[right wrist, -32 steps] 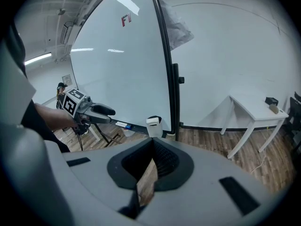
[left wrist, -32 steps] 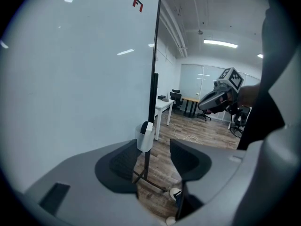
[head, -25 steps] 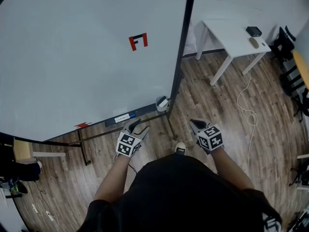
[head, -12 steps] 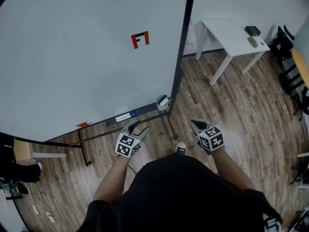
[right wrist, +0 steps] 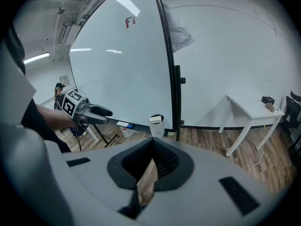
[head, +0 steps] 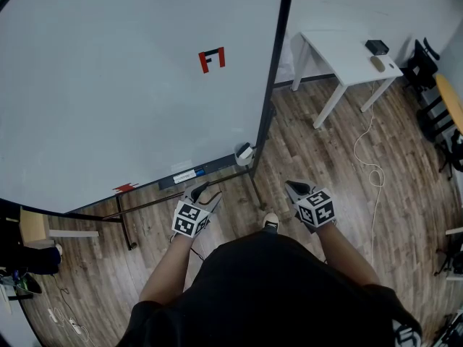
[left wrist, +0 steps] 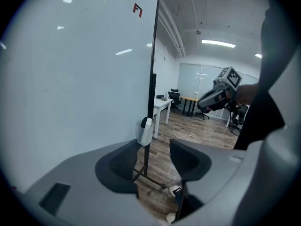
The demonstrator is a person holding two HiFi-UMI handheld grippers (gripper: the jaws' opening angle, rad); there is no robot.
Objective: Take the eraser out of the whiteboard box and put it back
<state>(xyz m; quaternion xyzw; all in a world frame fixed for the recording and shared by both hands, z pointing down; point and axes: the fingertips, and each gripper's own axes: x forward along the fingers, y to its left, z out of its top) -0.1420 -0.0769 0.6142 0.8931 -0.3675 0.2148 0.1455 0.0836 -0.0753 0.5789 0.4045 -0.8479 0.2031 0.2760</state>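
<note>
The whiteboard box [head: 244,155] is a small white cup fixed at the whiteboard's [head: 130,85] lower right corner, beside the black frame post. The eraser [head: 243,148] stands inside it, its dark top poking out; the left gripper view shows the eraser [left wrist: 144,122] in the box [left wrist: 144,133] too, and the right gripper view shows the box [right wrist: 156,126]. My left gripper [head: 207,189] is open and empty, below the marker tray, left of the box. My right gripper [head: 294,187] is shut on nothing, over the floor, right of the post. Both are well short of the box.
A marker tray [head: 189,175] with a blue-capped pen runs along the board's bottom edge. The stand's black legs [head: 255,186] spread over the wood floor. A white table [head: 351,53] stands at the back right, and a white cable [head: 372,172] trails on the floor.
Hardly anything differs; my left gripper has drifted slightly down and left. The eraser stays in the box.
</note>
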